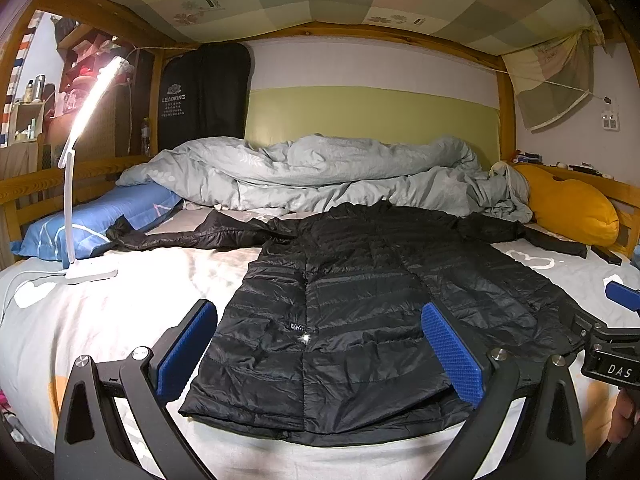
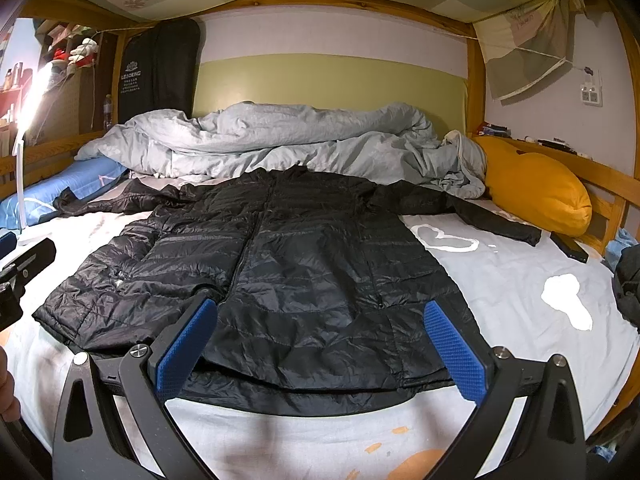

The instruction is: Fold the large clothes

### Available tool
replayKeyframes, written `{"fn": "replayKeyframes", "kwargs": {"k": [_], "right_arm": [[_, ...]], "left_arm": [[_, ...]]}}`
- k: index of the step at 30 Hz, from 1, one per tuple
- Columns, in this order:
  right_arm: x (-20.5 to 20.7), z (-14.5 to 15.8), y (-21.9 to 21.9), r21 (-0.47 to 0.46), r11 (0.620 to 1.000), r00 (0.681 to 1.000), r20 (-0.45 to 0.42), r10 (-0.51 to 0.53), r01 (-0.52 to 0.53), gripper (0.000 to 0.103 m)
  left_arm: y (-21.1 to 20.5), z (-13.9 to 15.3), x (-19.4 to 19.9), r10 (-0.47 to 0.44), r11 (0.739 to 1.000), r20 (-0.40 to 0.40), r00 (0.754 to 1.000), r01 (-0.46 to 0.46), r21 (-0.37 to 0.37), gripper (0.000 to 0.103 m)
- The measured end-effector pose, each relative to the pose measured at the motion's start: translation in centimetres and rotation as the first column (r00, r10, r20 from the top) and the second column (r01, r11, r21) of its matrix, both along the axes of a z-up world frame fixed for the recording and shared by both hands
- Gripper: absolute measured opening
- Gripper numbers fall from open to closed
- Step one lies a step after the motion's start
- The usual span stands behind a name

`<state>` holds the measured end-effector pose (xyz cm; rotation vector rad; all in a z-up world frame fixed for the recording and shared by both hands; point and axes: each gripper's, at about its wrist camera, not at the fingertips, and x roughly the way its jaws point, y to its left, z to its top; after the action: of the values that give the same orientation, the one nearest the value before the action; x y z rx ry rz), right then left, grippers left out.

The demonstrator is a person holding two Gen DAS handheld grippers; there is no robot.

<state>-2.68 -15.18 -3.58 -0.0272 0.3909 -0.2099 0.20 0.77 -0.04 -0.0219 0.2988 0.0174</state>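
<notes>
A long black quilted jacket [image 1: 352, 304] lies flat on the bed, front up, hem toward me, both sleeves spread out to the sides near the far end. In the right wrist view the same jacket [image 2: 288, 264] fills the middle of the bed. My left gripper [image 1: 320, 352] hangs open just above the hem's left part, blue pads wide apart, nothing between them. My right gripper [image 2: 320, 352] is open too, above the hem's right part. The right gripper's body [image 1: 612, 344] shows at the right edge of the left wrist view.
A crumpled grey duvet [image 1: 320, 172] lies piled behind the jacket. A blue pillow [image 1: 100, 220] and a lit white desk lamp [image 1: 80, 184] sit at the left; a yellow cushion [image 1: 568, 204] and a dark flat object [image 2: 570, 247] at the right. Wooden bed rails [image 2: 600, 184] enclose the sides.
</notes>
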Motion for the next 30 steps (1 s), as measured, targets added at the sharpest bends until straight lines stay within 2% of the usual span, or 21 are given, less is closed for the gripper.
{"fn": "replayKeyframes", "kwargs": {"k": [30], "right_arm": [[0.02,-0.04,0.02,0.000,1.000,1.000,-0.001,0.001,-0.001,0.103]], "left_arm": [[0.42,0.15,0.04,-0.002,1.000,-0.003,1.000,0.002,-0.009,0.103]]}}
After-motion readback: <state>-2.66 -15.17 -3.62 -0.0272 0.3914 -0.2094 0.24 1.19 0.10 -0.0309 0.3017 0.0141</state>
